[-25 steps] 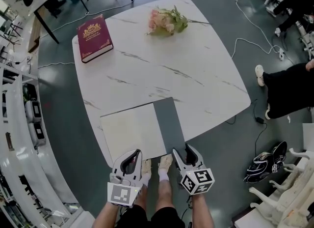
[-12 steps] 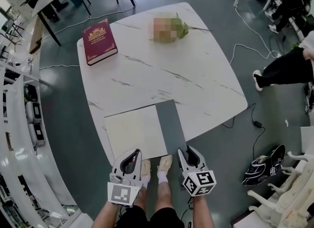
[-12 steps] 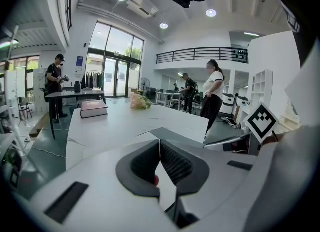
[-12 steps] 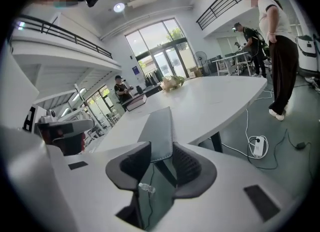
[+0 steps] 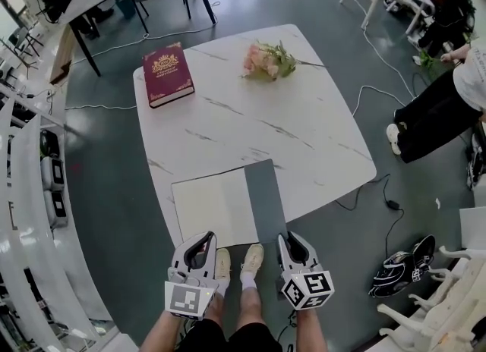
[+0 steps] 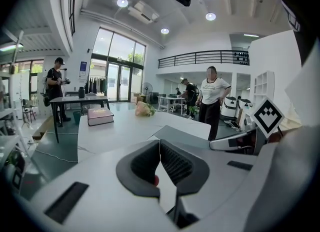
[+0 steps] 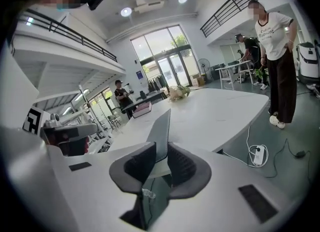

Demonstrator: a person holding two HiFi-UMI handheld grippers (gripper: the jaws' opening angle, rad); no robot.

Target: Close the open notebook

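Noting one change: the right claw (image 7: 161, 152) has just been closing, and its pads now pinch the near edge of the grey cover (image 5: 264, 199) of the open notebook with cream pages (image 5: 216, 206). The notebook lies spread flat at the near edge of the white marble-veined desk (image 5: 304, 130), with the cover on the right. The left claw (image 6: 159, 148) has its jaws drawn together; we cannot confirm any paper between them. We judge the cover secured, ready to swing left over the pages.
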